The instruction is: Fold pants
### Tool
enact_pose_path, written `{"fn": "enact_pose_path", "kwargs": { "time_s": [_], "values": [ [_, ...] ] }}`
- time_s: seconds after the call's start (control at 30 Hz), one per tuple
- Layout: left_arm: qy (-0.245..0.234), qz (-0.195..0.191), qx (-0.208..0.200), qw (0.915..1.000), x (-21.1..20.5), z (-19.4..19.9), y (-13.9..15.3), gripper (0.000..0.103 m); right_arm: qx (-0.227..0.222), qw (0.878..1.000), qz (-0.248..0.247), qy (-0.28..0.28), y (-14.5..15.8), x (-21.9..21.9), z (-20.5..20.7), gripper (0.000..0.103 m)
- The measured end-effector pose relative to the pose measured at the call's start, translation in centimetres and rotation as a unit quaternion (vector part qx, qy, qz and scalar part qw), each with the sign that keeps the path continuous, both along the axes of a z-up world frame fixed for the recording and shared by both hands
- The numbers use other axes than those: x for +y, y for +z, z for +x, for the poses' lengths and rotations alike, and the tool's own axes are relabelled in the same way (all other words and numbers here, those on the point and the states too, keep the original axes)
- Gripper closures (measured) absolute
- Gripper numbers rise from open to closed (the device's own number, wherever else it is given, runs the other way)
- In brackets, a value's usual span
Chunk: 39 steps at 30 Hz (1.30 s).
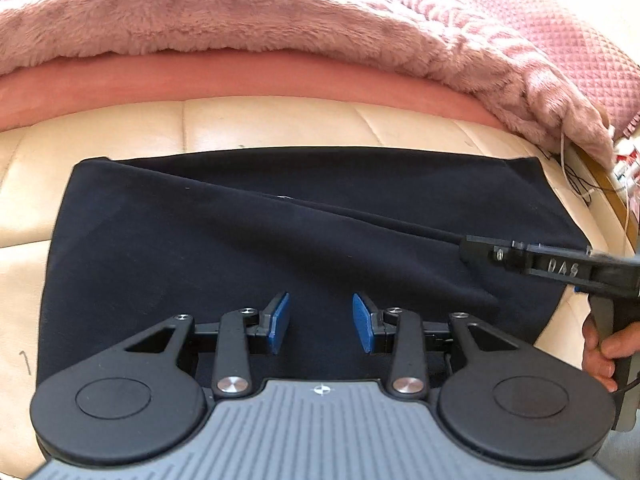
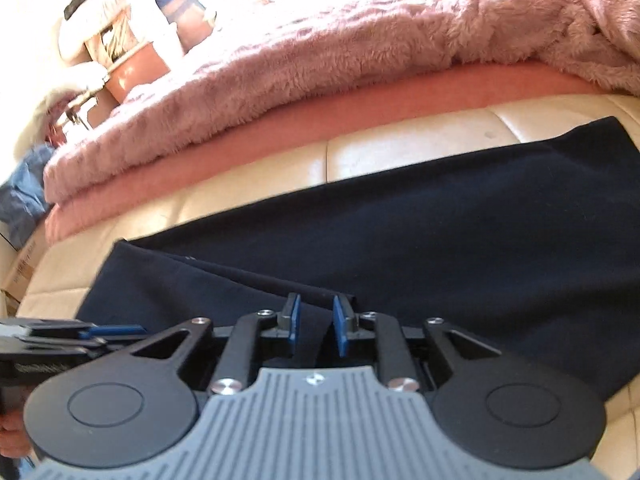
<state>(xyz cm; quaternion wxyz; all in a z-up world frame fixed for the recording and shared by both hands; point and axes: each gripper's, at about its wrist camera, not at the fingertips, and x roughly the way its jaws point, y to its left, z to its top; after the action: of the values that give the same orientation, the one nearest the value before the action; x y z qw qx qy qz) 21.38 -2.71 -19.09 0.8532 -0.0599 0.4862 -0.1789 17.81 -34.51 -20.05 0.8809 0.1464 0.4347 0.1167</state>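
Observation:
Dark navy pants (image 1: 240,248) lie folded into a broad rectangle on a cream padded surface (image 1: 280,124), with a diagonal fold edge running across them. My left gripper (image 1: 320,326) hovers over the near half, open, its blue pads apart with nothing between them. My right gripper (image 2: 316,322) stands over the pants (image 2: 460,240) at the end of that fold edge. Its pads are slightly apart, and they do not press on the cloth. In the left wrist view the right gripper (image 1: 466,247) reaches in from the right, over the fold line.
A fluffy pink blanket (image 1: 240,12) on a pink sheet (image 1: 200,80) borders the far side of the cream surface. Cables and small items (image 1: 620,176) lie at the far right. A person's hand (image 1: 600,352) holds the right gripper's handle. Boxes and clutter (image 2: 120,40) stand beyond on the left.

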Motion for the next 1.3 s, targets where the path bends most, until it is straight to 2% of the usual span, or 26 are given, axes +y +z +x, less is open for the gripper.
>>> {"fn": "enact_pose_path", "kwargs": {
  "time_s": [0.07, 0.1, 0.17, 0.33, 0.4, 0.53, 0.63, 0.7, 0.73, 0.77, 0.87, 1.13, 1.2, 1.3],
  "values": [
    [0.005, 0.0, 0.003, 1.0, 0.3, 0.2, -0.2, 0.061, 0.014, 1.0, -0.015, 0.001, -0.6, 0.1, 0.3, 0.101],
    [0.006, 0.0, 0.003, 1.0, 0.4, 0.2, -0.3, 0.061, 0.01, 1.0, -0.021, 0.002, -0.7, 0.2, 0.3, 0.103],
    [0.007, -0.002, 0.002, 1.0, 0.6, 0.2, -0.4, 0.061, -0.001, 1.0, -0.024, 0.007, -0.5, 0.2, 0.1, 0.103],
    [0.005, 0.002, -0.007, 1.0, 0.4, 0.4, -0.3, 0.061, -0.066, 0.997, -0.039, 0.007, 1.8, 0.1, -0.3, 0.103],
    [0.001, 0.01, -0.004, 0.9999, 0.2, 0.6, -0.6, 0.061, -0.058, 0.996, -0.059, 0.014, 1.4, 0.3, 0.4, 0.103],
    [0.011, -0.001, -0.004, 0.9999, 0.4, 0.6, -0.6, 0.061, -0.031, 0.998, -0.056, 0.001, -0.5, 0.1, 1.2, 0.103],
    [0.012, -0.004, -0.011, 0.9999, 0.5, 0.4, -0.3, 0.061, -0.023, 0.999, -0.035, -0.008, -0.6, -0.4, 1.1, 0.103],
    [0.017, -0.007, -0.011, 0.9998, 0.6, 0.5, -0.3, 0.061, -0.021, 0.999, -0.023, -0.022, -0.1, -1.2, 0.5, 0.095],
    [0.018, -0.009, -0.011, 0.9997, 0.6, 0.5, -0.3, 0.061, -0.017, 1.0, -0.008, -0.025, 0.0, -1.6, 0.2, 0.083],
    [0.019, -0.01, -0.009, 0.9997, 0.6, 0.5, -0.4, 0.061, -0.009, 0.999, 0.013, -0.029, 0.1, -1.9, -0.1, 0.076],
    [0.019, -0.011, -0.009, 0.9997, 0.6, 0.4, -0.7, 0.061, 0.024, 0.996, 0.076, -0.037, -0.7, -2.6, -1.5, 0.076],
    [0.021, -0.014, -0.008, 0.9996, 0.7, 0.4, -1.0, 0.061, 0.047, 0.988, 0.135, -0.065, -3.0, -2.3, -2.2, 0.076],
    [0.021, -0.013, -0.009, 0.9997, 0.6, 0.4, -1.0, 0.061, 0.046, 0.987, 0.14, -0.067, -3.1, -2.1, -2.3, 0.079],
    [0.02, -0.01, -0.011, 0.9997, 0.5, 0.4, -1.1, 0.061, 0.051, 0.984, 0.158, -0.071, -3.6, -2.1, -2.3, 0.094]
  ]
}}
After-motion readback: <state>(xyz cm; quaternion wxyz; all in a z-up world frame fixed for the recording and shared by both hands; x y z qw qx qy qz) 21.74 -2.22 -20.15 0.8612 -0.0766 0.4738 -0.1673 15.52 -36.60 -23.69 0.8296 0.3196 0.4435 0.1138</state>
